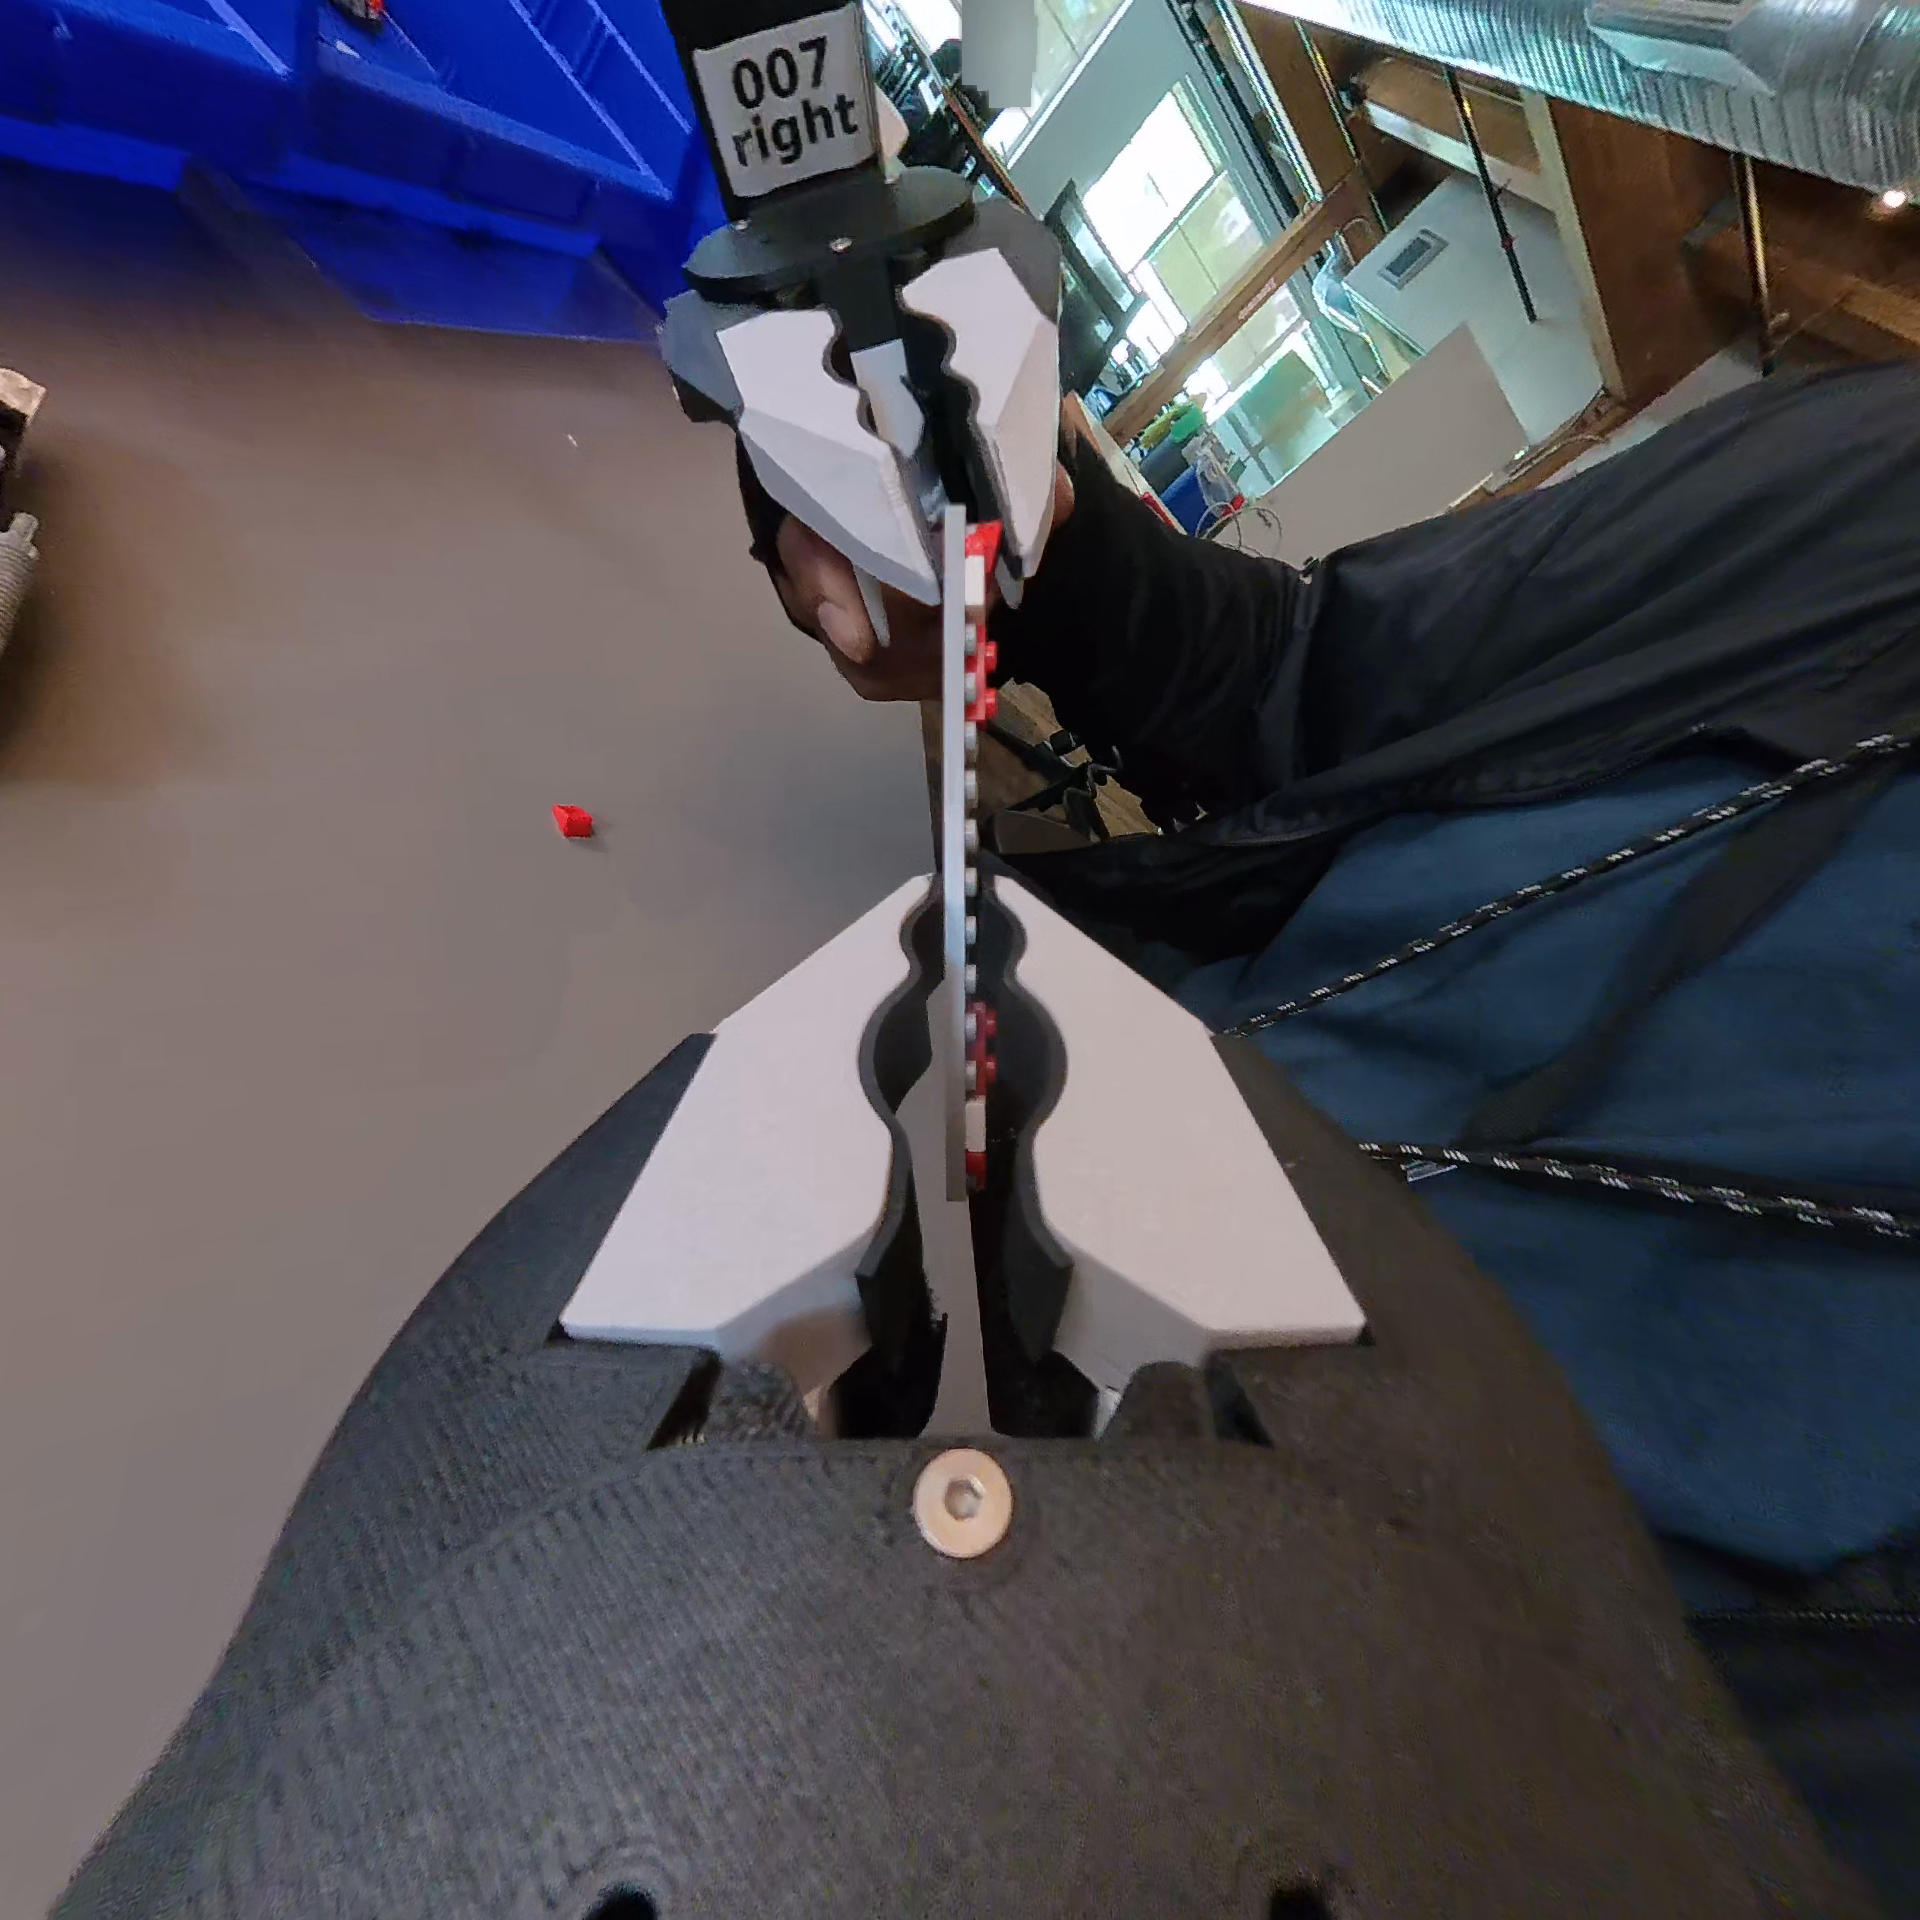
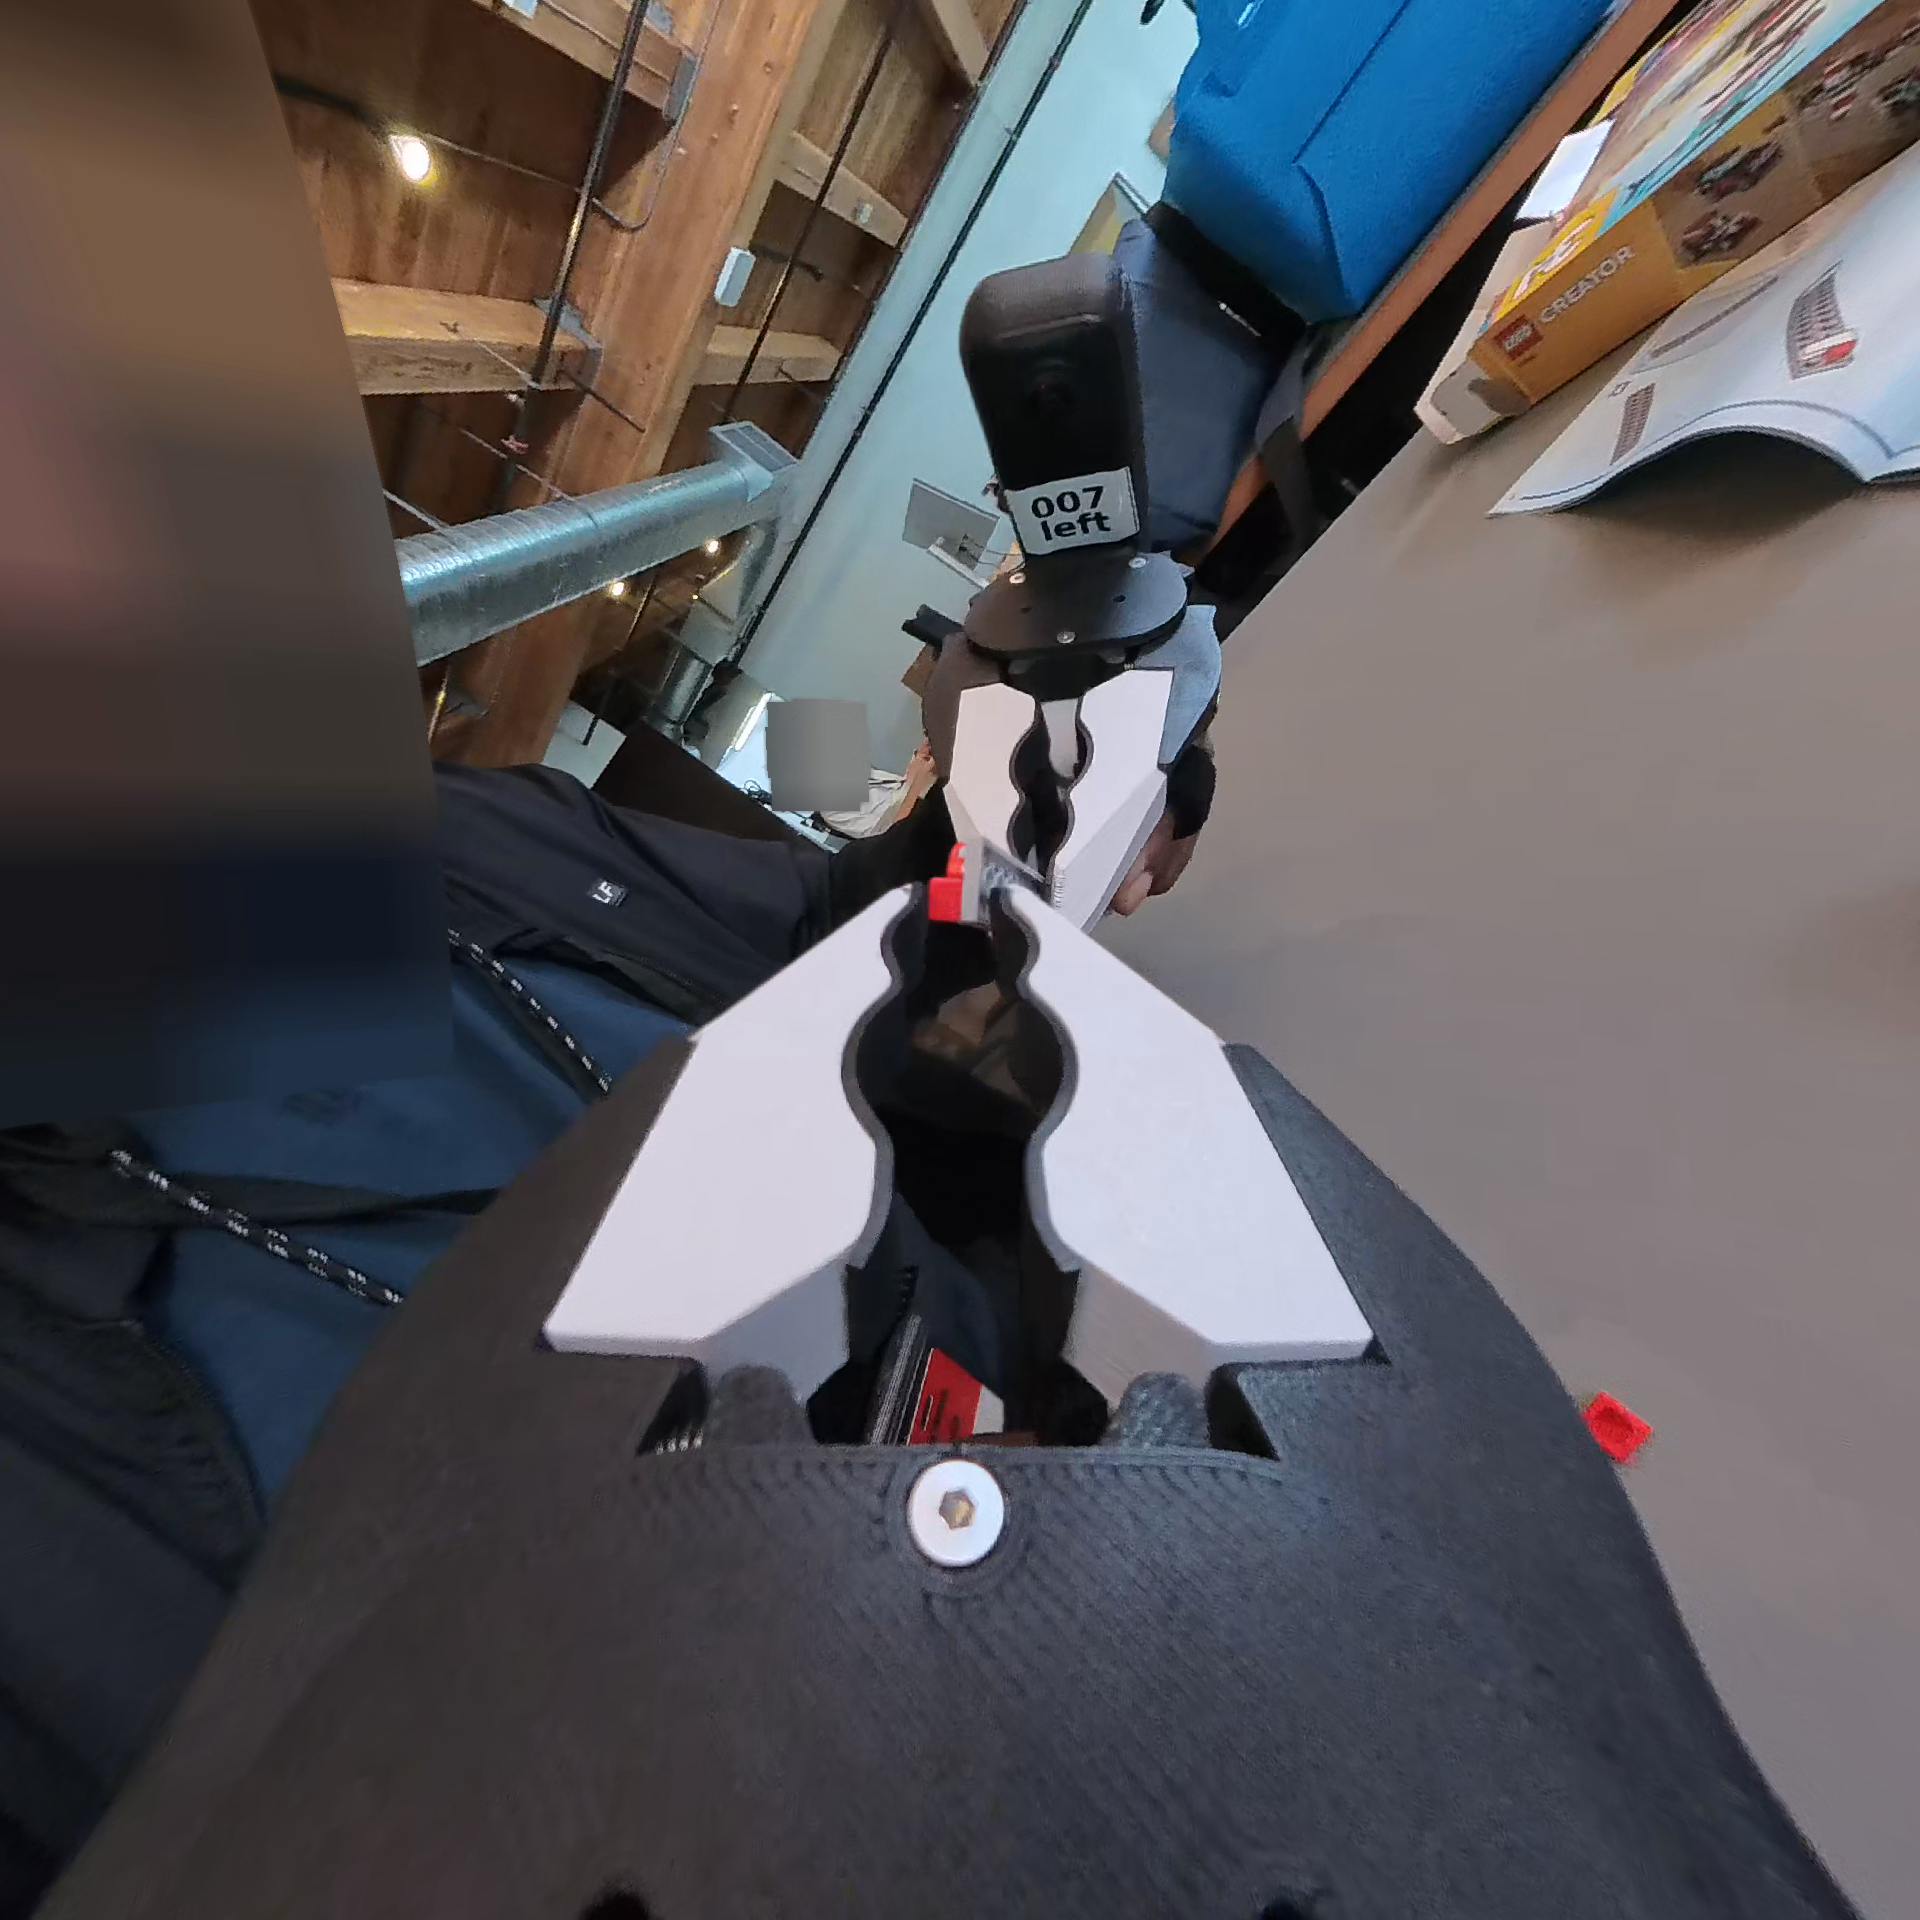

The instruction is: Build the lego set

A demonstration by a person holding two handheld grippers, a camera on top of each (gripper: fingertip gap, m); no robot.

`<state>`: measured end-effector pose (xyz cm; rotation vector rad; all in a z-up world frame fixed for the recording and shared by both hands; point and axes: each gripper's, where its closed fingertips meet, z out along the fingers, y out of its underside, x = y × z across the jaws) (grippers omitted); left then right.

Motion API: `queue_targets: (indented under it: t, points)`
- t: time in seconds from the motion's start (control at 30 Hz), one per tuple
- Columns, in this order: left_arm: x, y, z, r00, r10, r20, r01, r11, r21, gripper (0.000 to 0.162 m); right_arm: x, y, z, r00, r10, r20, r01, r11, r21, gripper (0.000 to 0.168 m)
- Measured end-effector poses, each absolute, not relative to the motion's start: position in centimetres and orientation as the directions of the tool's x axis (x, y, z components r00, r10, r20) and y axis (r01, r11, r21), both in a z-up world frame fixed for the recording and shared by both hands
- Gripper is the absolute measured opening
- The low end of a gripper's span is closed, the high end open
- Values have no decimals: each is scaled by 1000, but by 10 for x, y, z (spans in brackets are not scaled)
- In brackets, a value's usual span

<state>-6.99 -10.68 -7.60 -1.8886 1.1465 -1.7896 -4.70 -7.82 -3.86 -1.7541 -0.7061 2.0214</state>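
Workshop room with timber beams and a silver duct overhead, and a grey-brown table (image 1: 312, 644) under everything. Blue bins (image 1: 343, 135) sit at the table's far edge in the left wrist view. In the right wrist view a boxed set (image 2: 1662, 239) and an open instruction booklet (image 2: 1745, 416) lie at the far end of the table. The person holding both tools wears a dark jacket (image 1: 1507, 644) with a speckled drawcord. The lego plate (image 1: 954, 831), a long grey strip seen edge-on, is held up in the air between the two tools, off the table. Red and white small pieces are stuck along its studded side, some near each end. The left gripper (image 1: 961, 894) has its fingers pressed in on the near end of the plate, which runs back between them into the scalloped gap. The right gripper (image 1: 961, 582) faces it from the far end, tips pinching the other end of the same plate where a red piece sits. In the right wrist view the right gripper (image 2: 961, 909) tips close on the red-and-grey end of the plate (image 2: 977, 883), and the left gripper (image 2: 1049, 883) meets it just beyond, a bare hand (image 2: 1164, 862) behind it. One loose red brick (image 1: 571, 821) lies on the table, apart from both tools; it also shows in the right wrist view (image 2: 1616, 1425).
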Motion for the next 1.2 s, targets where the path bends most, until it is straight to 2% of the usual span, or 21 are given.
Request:
queue_targets:
  t: [0.33,0.77,0.93,1.03,1.2]
  points:
    - [-70,-112,-77,-80,-718,691,-395,-613,-684,3,-48,-84,-39,-175,584,-793,60,-797,-601,10]
    - [-66,-107,-87,20,-736,676,-427,-618,-660,3,-47,-71,-51,73,720,-690,83,-694,-715,8]
    - [-63,-104,-88,38,-757,652,-365,-618,-696,3,-48,-68,-48,118,745,-657,48,-665,-746,8]
    - [-59,-103,-88,34,-767,641,-270,-624,-733,3,-49,-66,-43,72,704,-706,-43,-705,-708,10]
    - [-55,-99,-91,67,-780,622,-136,-625,-769,3,-46,-59,-46,-19,560,-828,-231,-808,-542,26]
